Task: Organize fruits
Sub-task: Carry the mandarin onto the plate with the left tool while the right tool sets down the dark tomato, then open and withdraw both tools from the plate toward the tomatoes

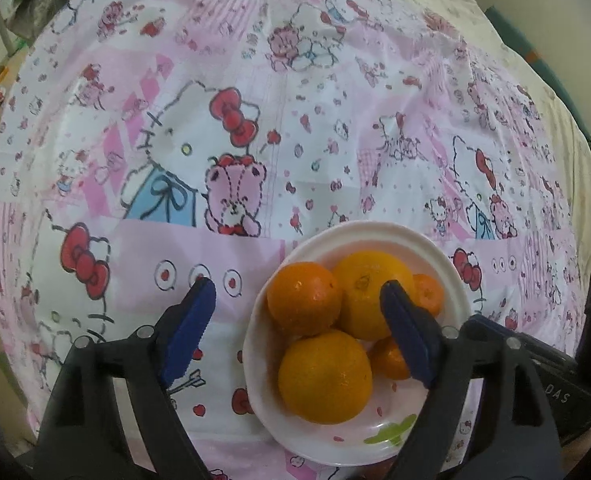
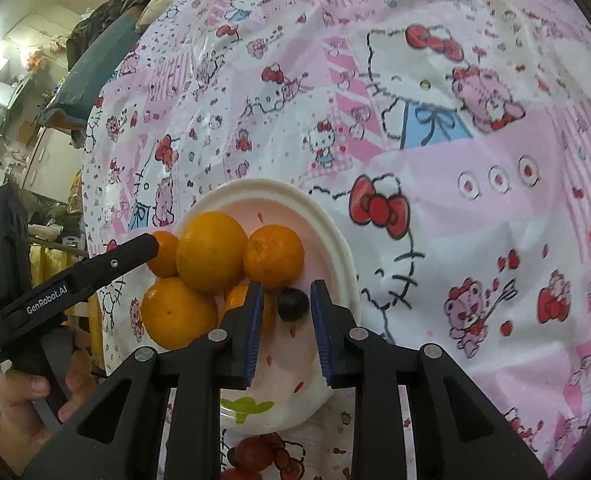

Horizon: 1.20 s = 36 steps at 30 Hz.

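Five oranges (image 1: 324,376) sat piled on the white plate (image 1: 447,264). Left gripper (image 1: 301,336) gaped wide w/ nothing held. Right gripper (image 2: 286,302) straddled a dark grape (image 2: 292,303) on the plate, pads apart, not pinching.

1. A plate (image 2: 335,240) sits on the cloth-covered surface (image 2: 455,220).
2. Five oranges (image 2: 211,252) cluster on the plate's left part.
3. A small dark fruit (image 2: 292,305) lies on the plate just right of them.
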Each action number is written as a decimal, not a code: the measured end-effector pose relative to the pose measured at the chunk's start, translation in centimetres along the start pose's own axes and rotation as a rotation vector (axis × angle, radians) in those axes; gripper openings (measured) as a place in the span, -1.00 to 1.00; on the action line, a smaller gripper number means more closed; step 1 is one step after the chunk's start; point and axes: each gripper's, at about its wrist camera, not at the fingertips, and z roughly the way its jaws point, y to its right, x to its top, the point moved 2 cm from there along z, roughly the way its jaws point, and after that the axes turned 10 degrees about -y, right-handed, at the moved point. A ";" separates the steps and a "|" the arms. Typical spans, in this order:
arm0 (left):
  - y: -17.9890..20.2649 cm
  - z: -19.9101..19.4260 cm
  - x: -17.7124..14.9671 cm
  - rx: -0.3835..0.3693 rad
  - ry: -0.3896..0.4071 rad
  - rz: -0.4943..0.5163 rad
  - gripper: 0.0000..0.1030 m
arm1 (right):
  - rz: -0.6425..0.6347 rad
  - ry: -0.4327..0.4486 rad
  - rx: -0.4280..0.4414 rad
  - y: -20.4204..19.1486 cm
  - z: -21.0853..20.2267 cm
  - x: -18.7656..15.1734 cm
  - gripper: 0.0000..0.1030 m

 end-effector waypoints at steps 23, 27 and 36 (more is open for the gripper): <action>-0.2 -3.4 -2.8 0.074 0.101 0.054 0.59 | -0.028 0.122 0.014 -1.9 -4.3 -1.2 0.18; -0.2 -4.7 -3.9 0.101 0.120 0.063 0.59 | -0.033 0.142 0.026 -2.4 -5.6 -2.3 0.18; 0.0 -7.5 -7.2 0.119 0.151 0.098 0.59 | -0.020 0.193 0.068 -2.1 -8.7 -5.7 0.18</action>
